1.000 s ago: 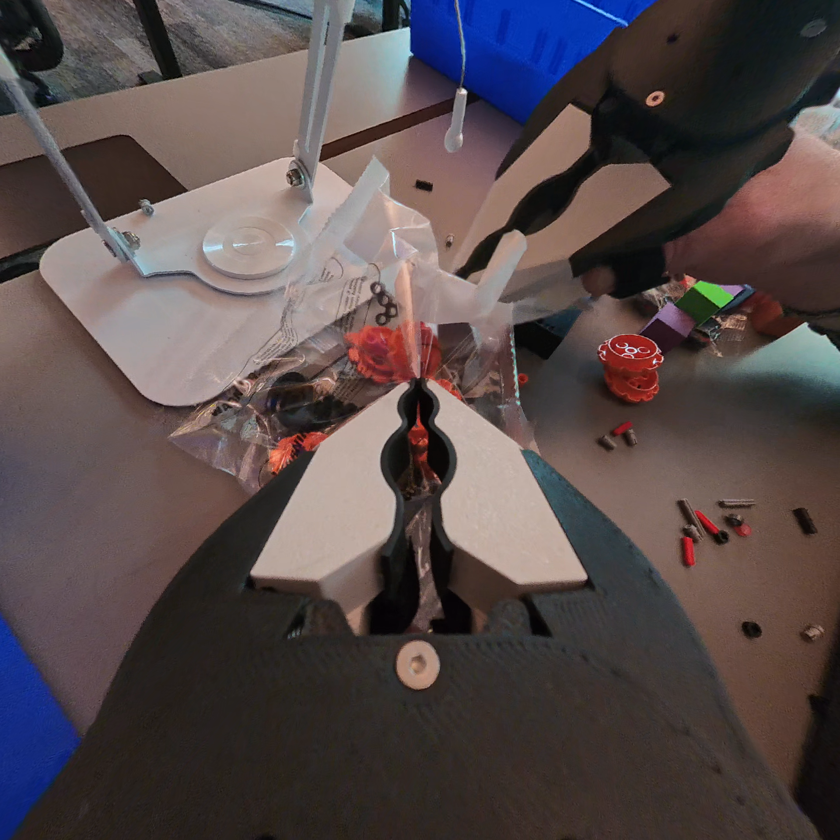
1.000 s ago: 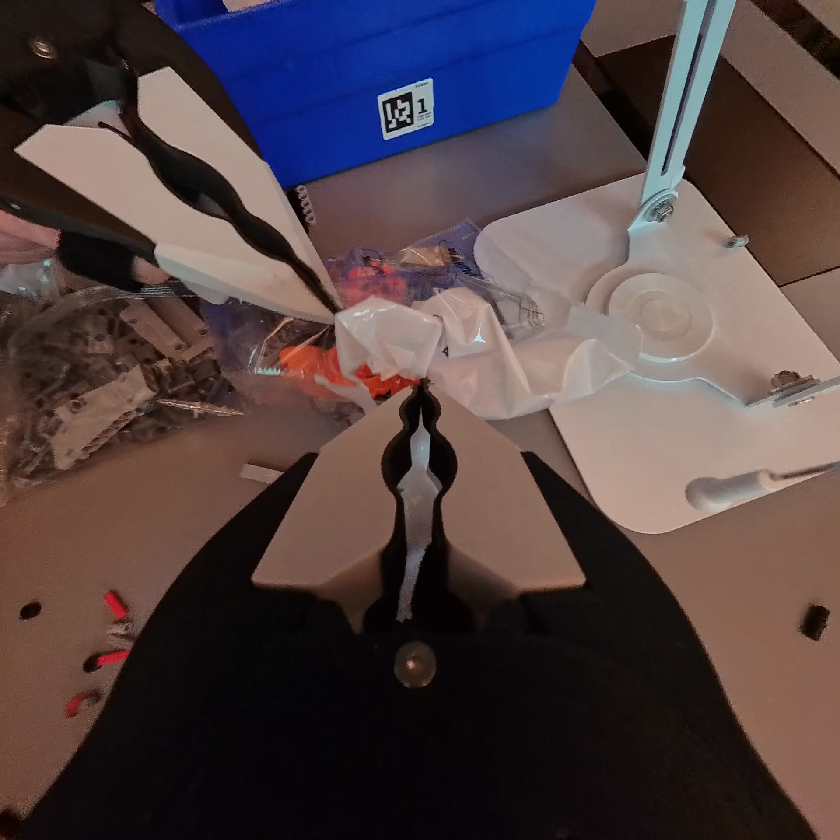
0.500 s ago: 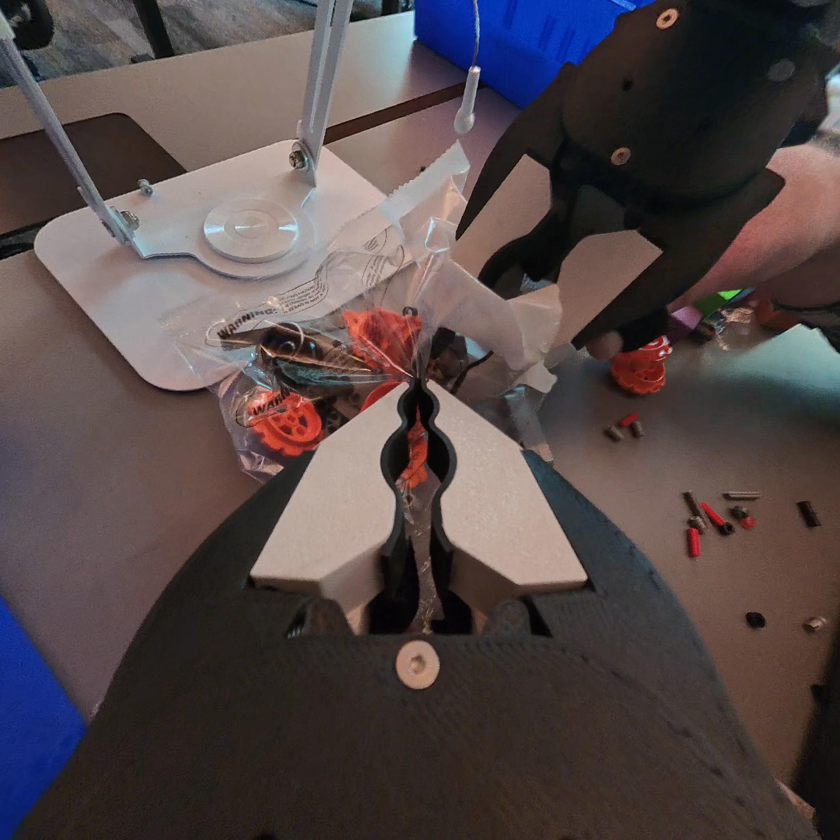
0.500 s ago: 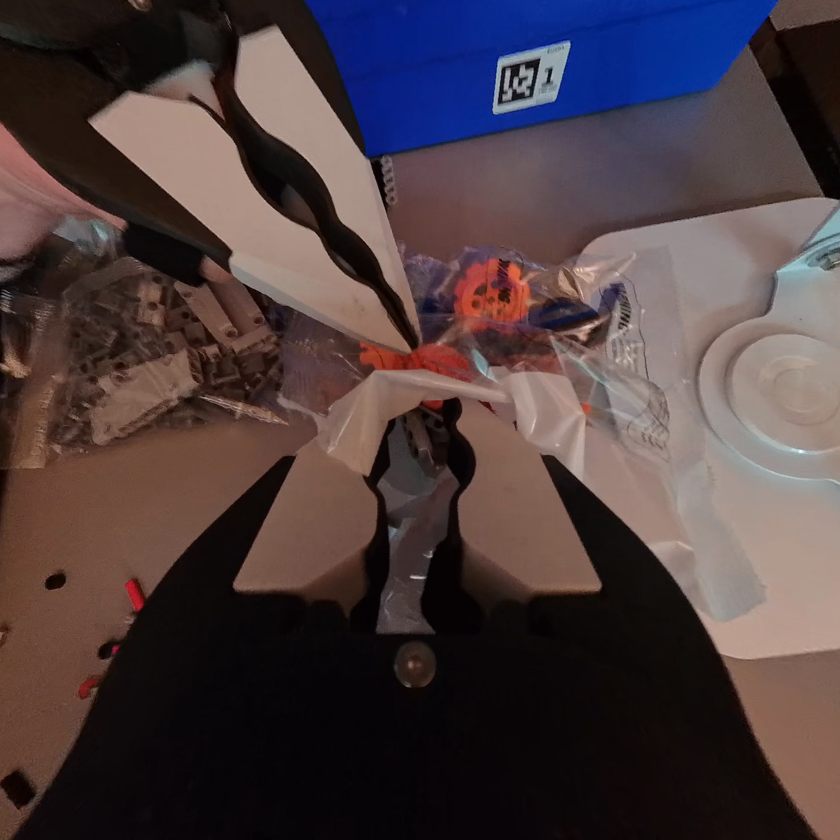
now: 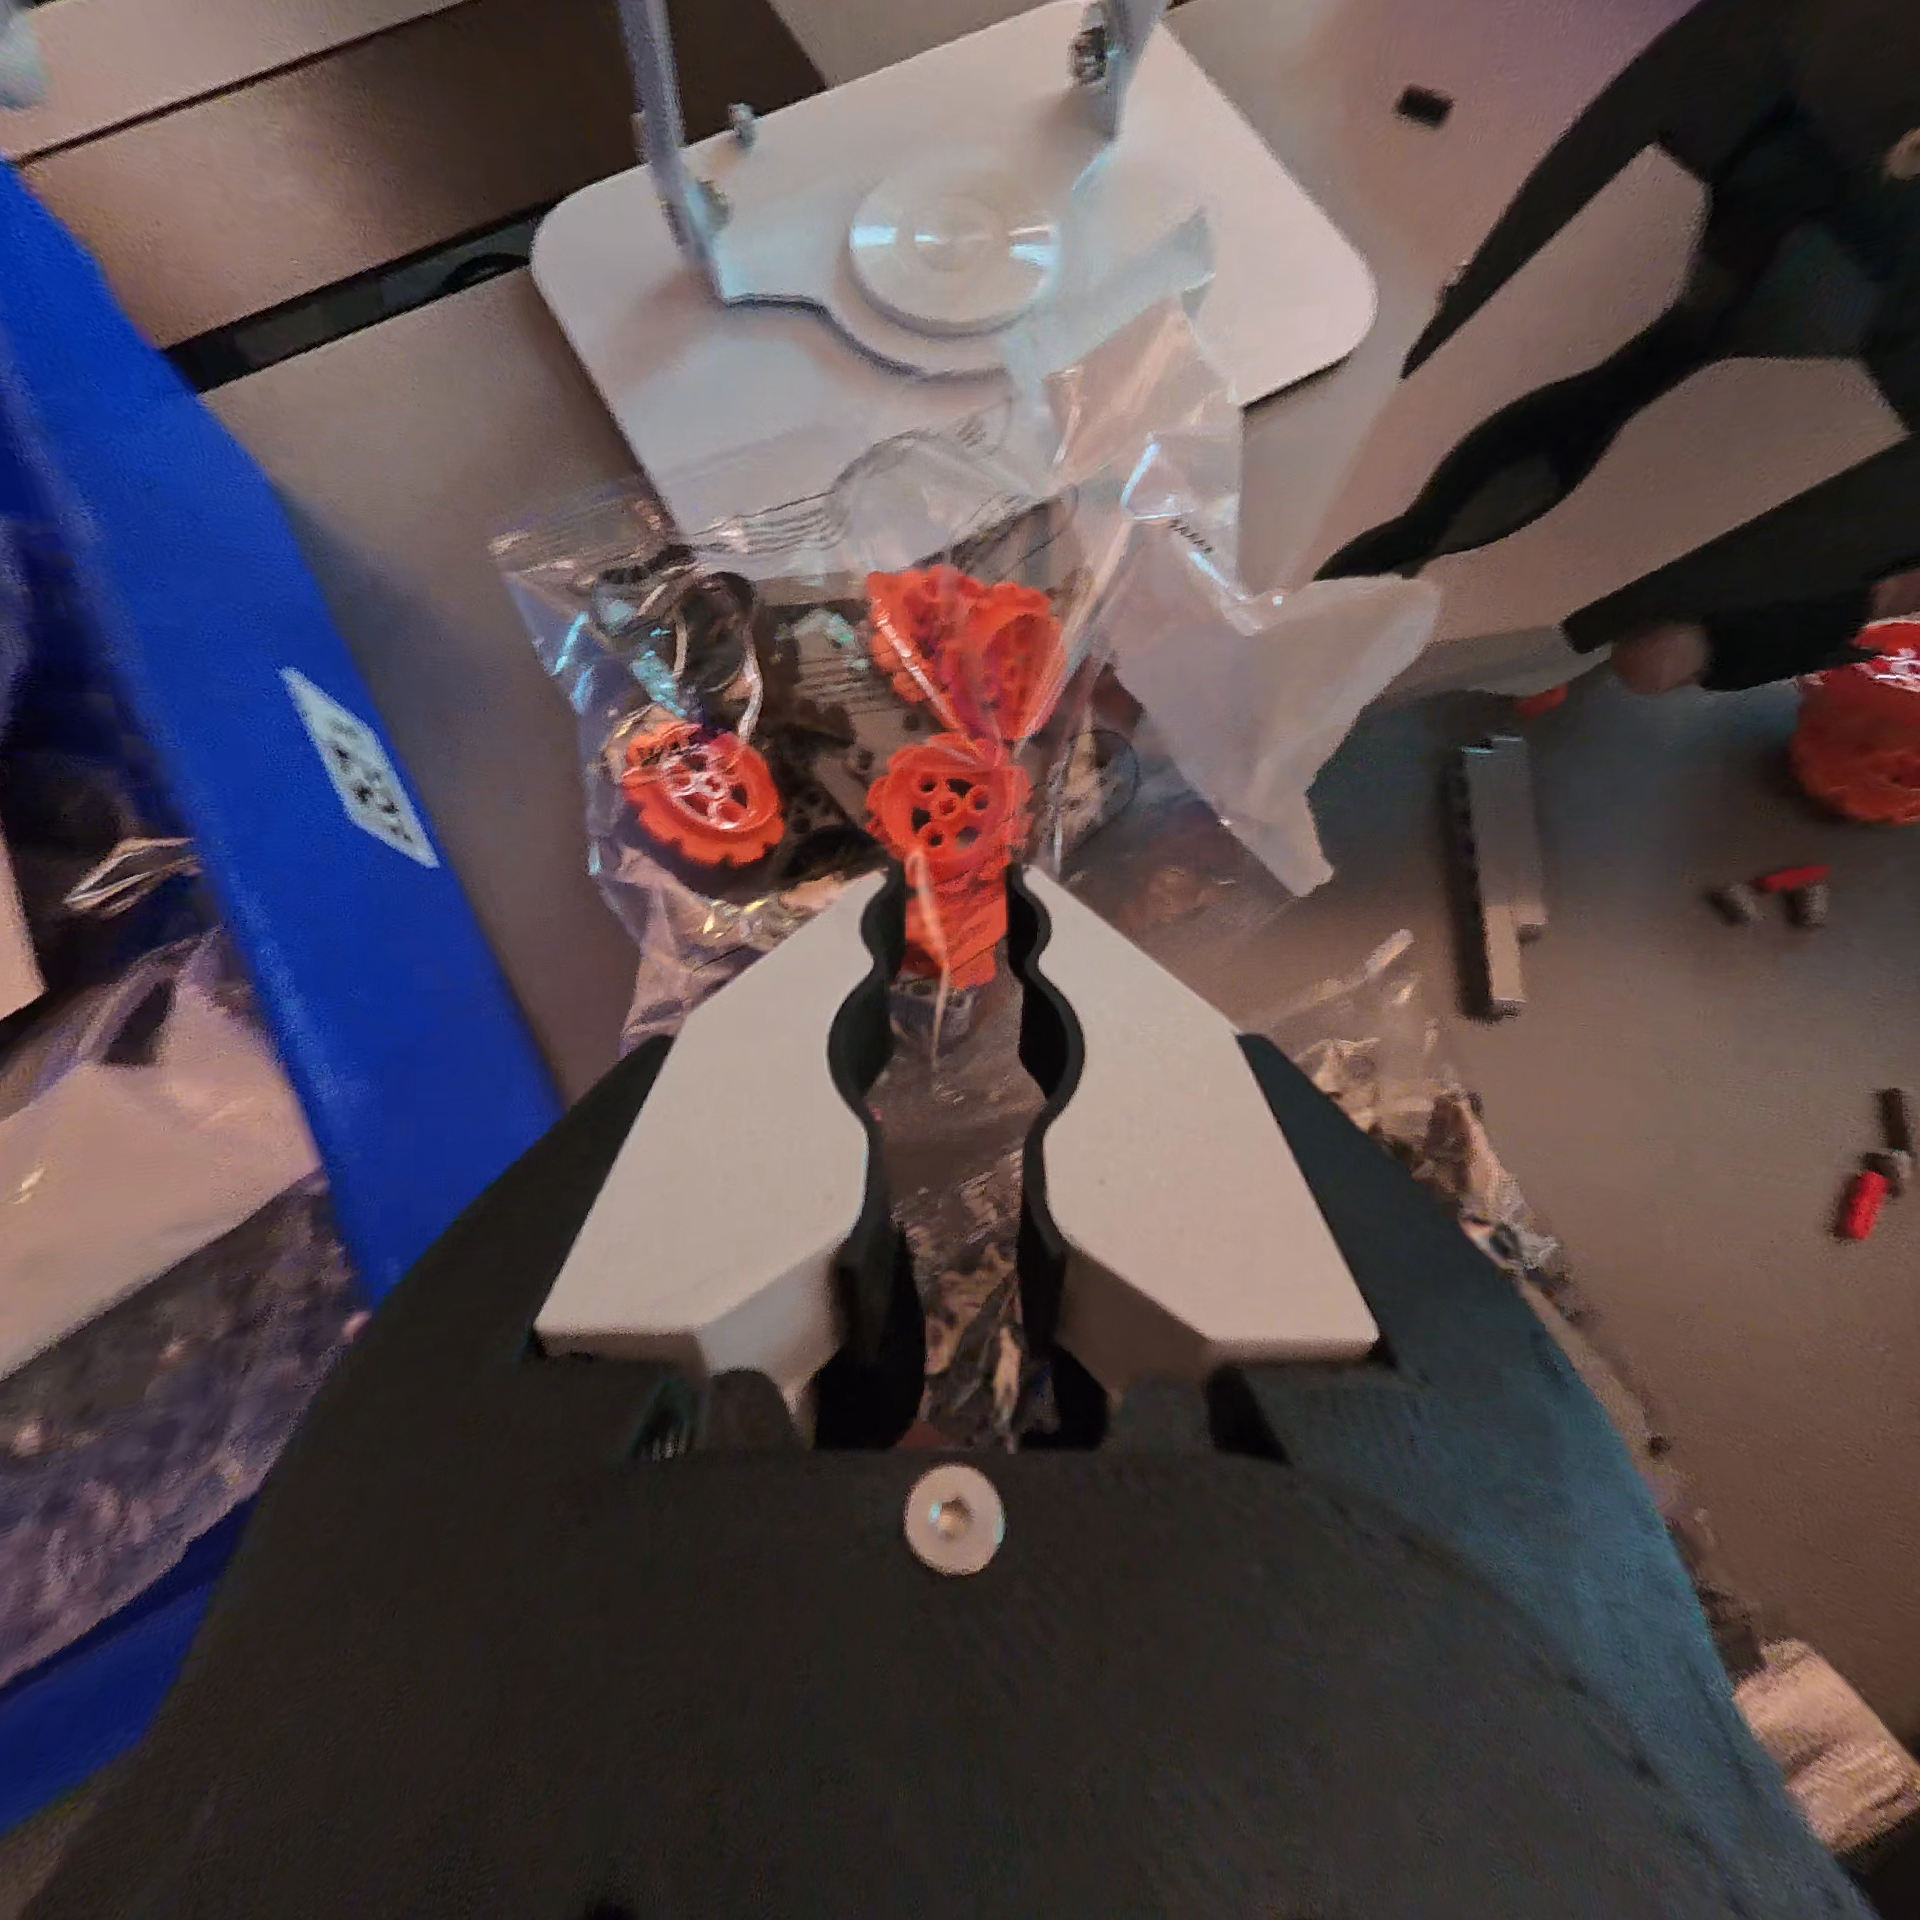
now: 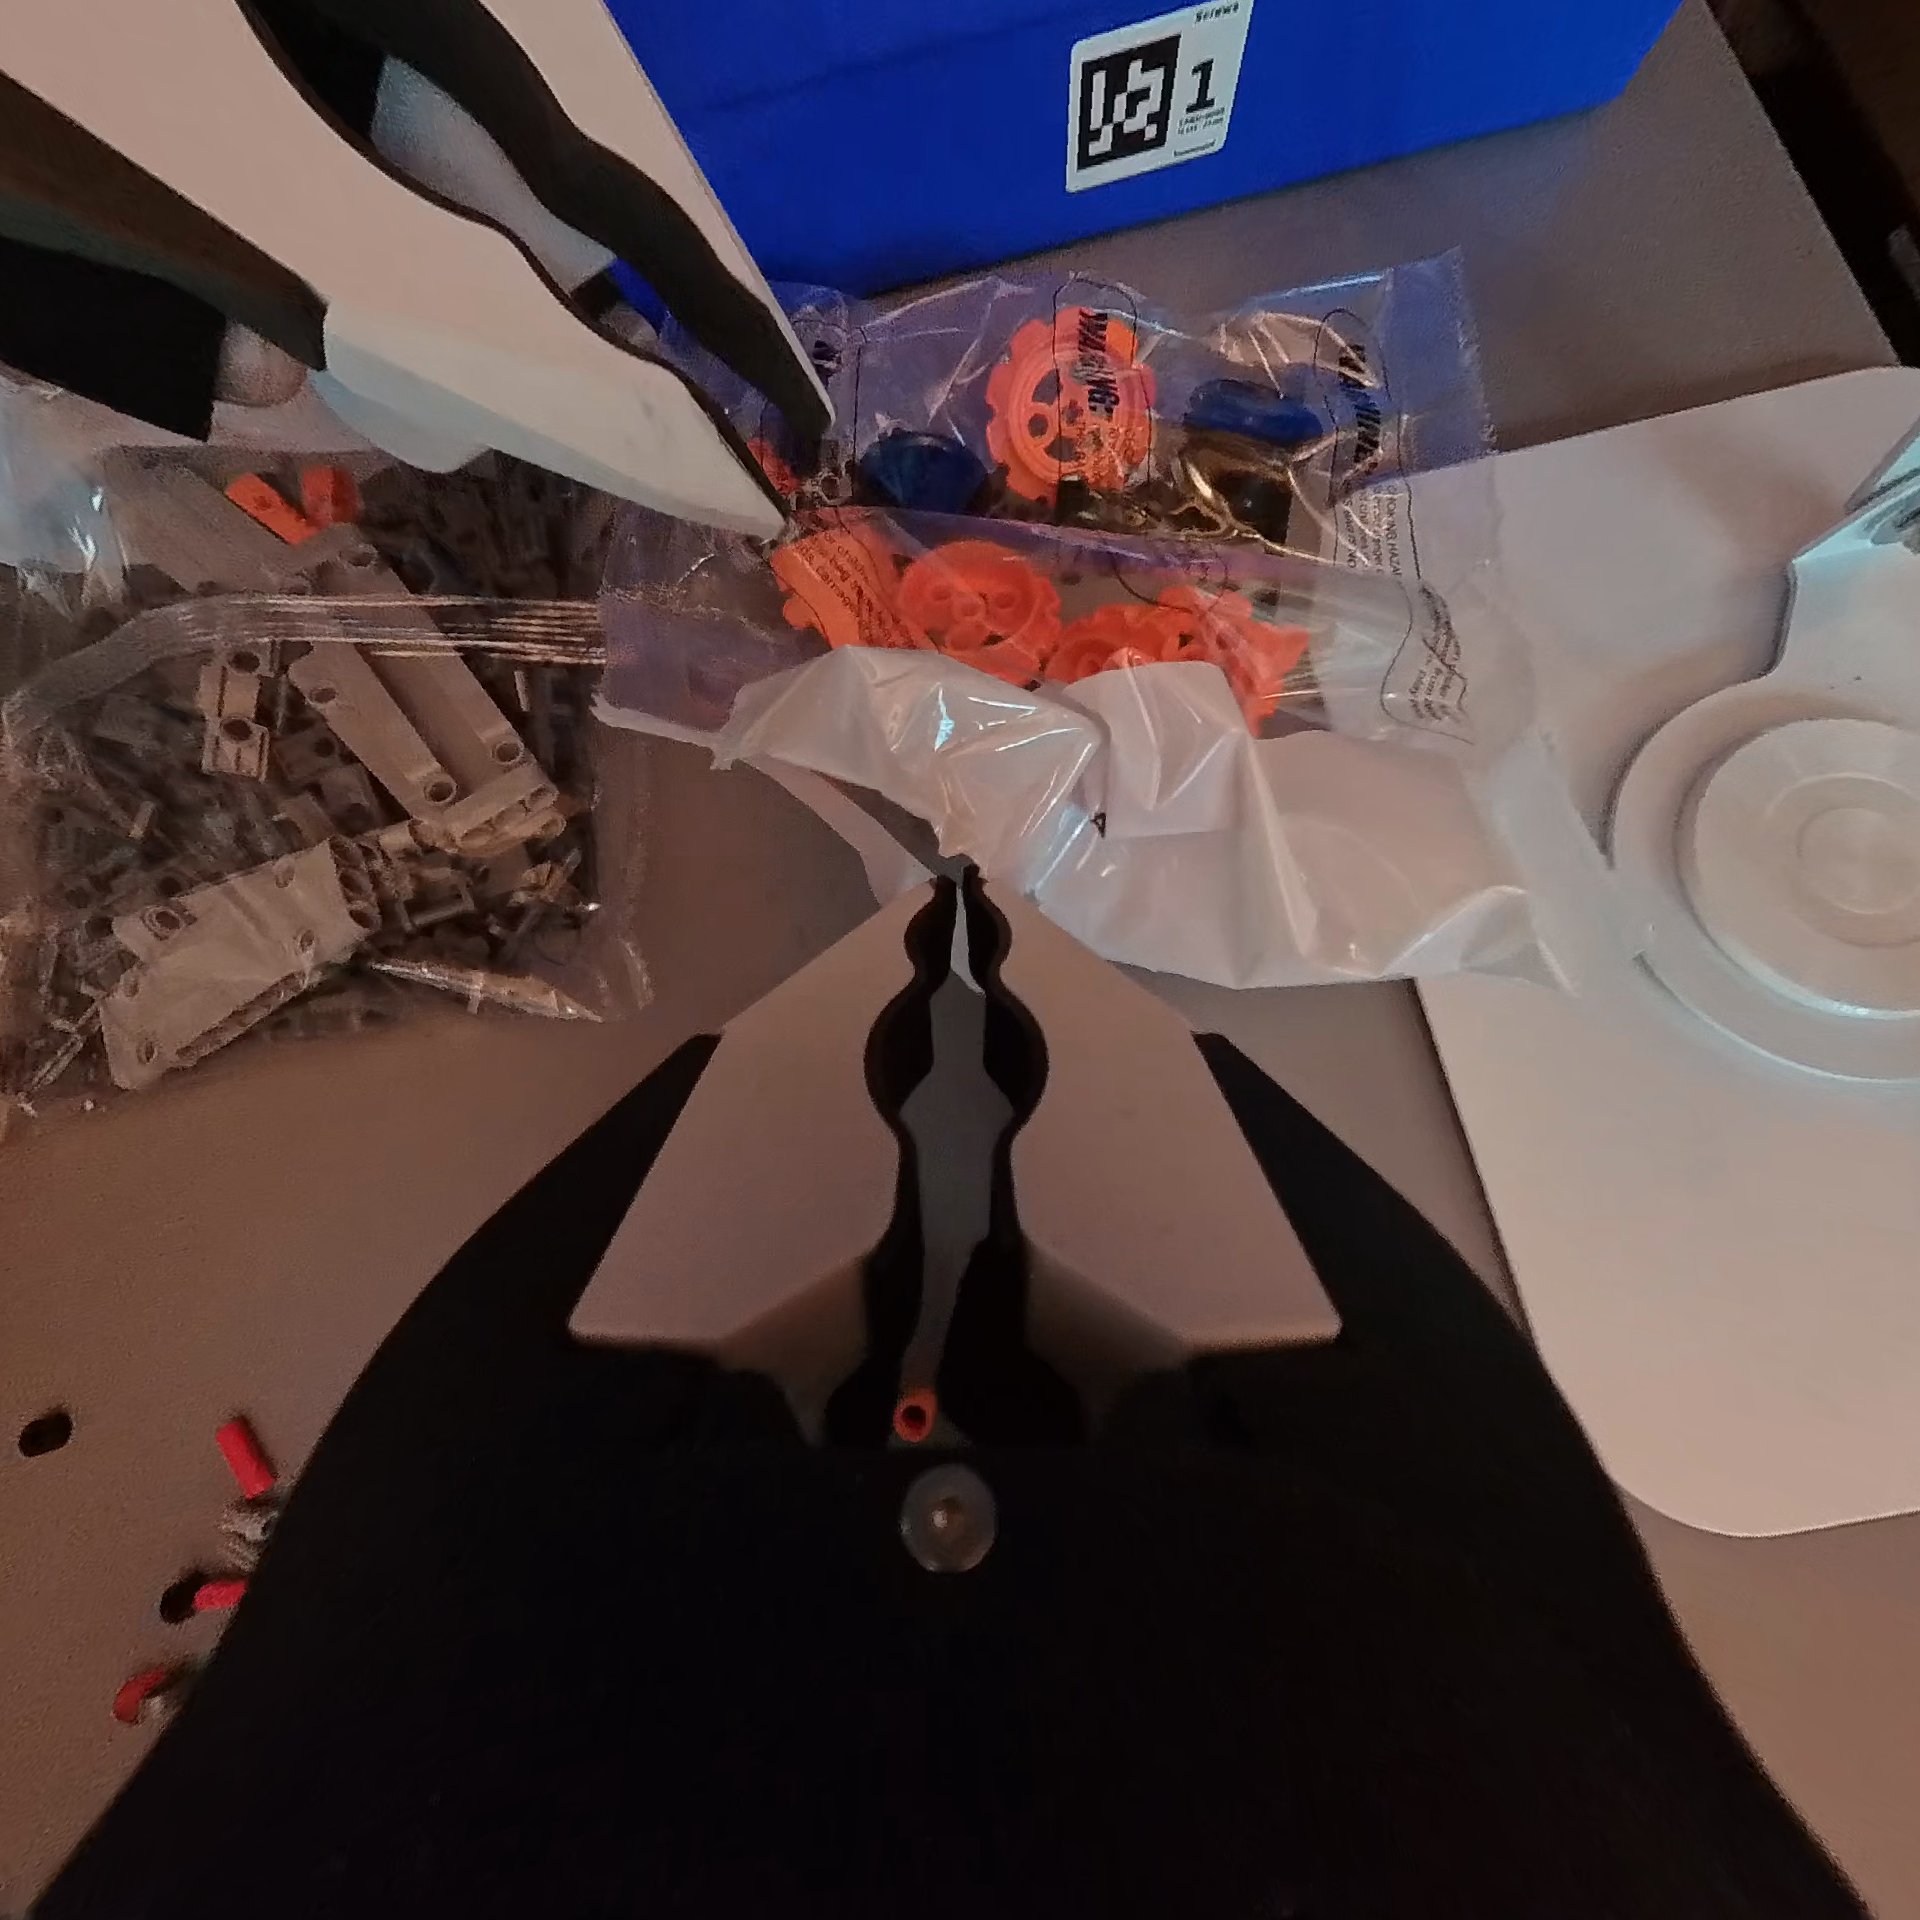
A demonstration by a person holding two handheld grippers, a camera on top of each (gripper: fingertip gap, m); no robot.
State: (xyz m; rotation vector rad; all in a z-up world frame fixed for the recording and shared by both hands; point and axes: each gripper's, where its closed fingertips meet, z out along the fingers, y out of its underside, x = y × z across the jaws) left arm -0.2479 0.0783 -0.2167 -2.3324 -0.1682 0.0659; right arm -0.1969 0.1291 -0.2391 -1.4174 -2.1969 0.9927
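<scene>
A clear plastic bag point(image 5: 727, 665) of orange gears point(image 5: 940, 810) and dark parts lies on the grey table, partly on the white stand base. My left gripper point(image 5: 954, 894) has its jaws a little apart, clamped on the bag's near end with an orange gear between the tips. In the right wrist view the bag point(image 6: 1143, 416) lies before the blue bin, with the left gripper point(image 6: 800, 468) at its left corner. My right gripper point(image 6: 961, 883) is shut on the bag's whitish loose flap point(image 6: 1195, 790). It shows in the left wrist view point(image 5: 1340, 566) at the upper right, pinching that flap point(image 5: 1247, 707).
A blue bin point(image 6: 935, 104) stands behind the bag and fills the left of the left wrist view point(image 5: 260, 675). A white stand base point(image 6: 1714, 1143) is at the right. A bag of grey parts point(image 6: 312, 779) lies left. Loose red and black pins point(image 5: 1870, 1195), a grey beam point(image 5: 1496, 883) and stacked orange gears point(image 5: 1860, 738) lie about. The gap from one gripper's tips to the other's is roughly 8 centimeters.
My left gripper has swung the bag toward the blue bin and its jaws have parted a little. My right gripper, slightly parted half a second ago, is closed on the flap again.
</scene>
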